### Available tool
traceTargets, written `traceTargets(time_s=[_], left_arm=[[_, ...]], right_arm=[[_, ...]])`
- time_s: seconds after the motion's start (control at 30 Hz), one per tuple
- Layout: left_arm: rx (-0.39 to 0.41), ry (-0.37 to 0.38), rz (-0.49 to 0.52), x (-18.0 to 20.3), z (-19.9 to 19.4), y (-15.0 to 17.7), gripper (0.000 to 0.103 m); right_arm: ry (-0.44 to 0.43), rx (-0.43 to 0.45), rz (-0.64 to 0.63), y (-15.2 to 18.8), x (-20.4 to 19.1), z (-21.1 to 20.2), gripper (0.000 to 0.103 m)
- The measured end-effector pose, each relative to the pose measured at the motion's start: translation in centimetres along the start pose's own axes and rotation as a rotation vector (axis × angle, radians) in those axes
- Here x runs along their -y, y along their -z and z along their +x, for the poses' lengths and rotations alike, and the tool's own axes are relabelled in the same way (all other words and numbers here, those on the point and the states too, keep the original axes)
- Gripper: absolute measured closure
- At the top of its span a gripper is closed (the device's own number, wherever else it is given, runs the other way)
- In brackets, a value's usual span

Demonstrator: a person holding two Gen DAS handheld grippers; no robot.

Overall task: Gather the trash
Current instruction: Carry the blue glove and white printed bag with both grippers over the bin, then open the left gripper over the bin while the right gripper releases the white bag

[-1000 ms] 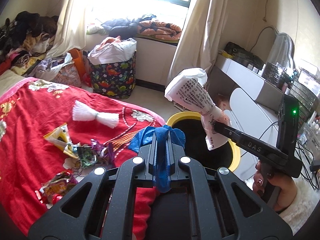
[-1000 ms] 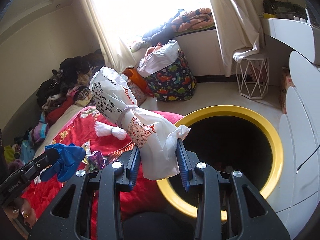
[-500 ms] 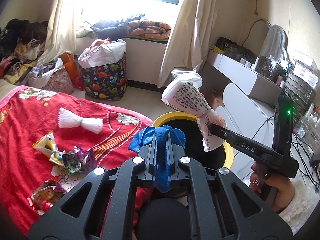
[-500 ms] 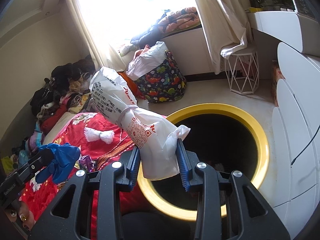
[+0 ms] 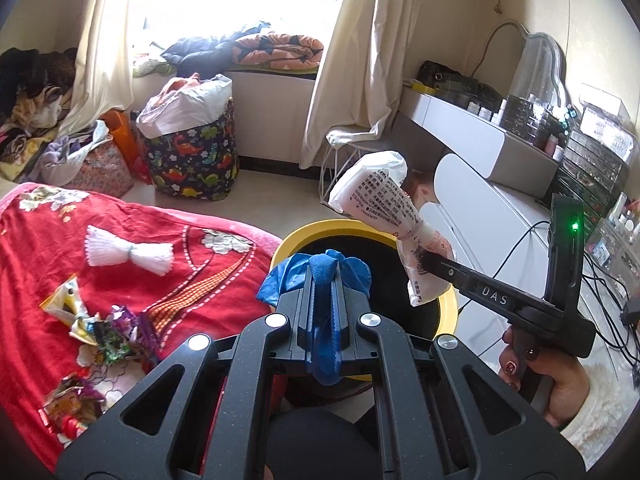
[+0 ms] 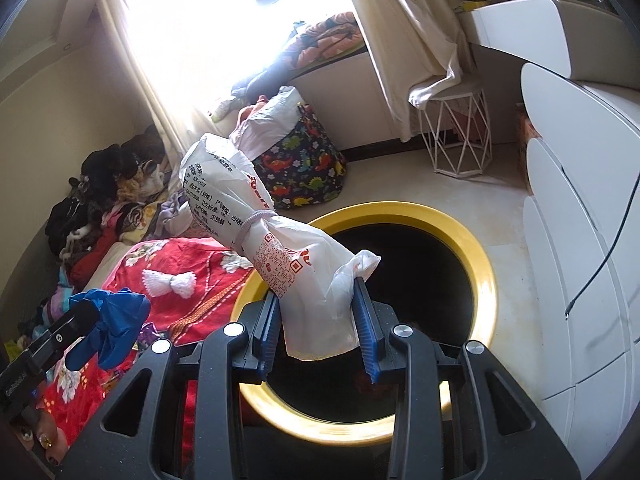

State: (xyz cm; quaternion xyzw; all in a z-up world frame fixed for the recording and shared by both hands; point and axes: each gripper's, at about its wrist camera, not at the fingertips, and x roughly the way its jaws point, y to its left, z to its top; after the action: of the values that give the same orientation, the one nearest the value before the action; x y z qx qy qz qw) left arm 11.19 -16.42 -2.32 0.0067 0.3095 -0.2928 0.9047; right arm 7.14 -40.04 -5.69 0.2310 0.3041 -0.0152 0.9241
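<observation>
Right wrist view: we see right tongs (image 6: 318, 322) clamped on a white bag (image 6: 276, 248) above the yellow-rimmed bin (image 6: 476, 252). Left tongs (image 5: 325, 280) pinch a blue glove (image 5: 316, 276) beside the red bed (image 5: 200, 280).

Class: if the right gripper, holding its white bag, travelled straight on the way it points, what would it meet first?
Probably the yellow-rimmed bin: the right gripper, shut on the white printed bag, points over its dark opening. Depth is uncertain.
</observation>
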Motion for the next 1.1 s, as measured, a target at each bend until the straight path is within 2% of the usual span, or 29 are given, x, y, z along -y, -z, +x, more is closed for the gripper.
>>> traceTargets(time_s=[0.63,1.1], left_arm=[[-0.034,0.044,0.070,2.3,4.1,-0.5,0.100],[-0.095,0.063,0.100,3.0,8.0,-0.3,0.100]], right_arm=[[0.063,0.004,0.053,0.2,3.0,0.2,0.070],[0.105,-0.022,0.096,0.3,4.9,1.4,0.070]])
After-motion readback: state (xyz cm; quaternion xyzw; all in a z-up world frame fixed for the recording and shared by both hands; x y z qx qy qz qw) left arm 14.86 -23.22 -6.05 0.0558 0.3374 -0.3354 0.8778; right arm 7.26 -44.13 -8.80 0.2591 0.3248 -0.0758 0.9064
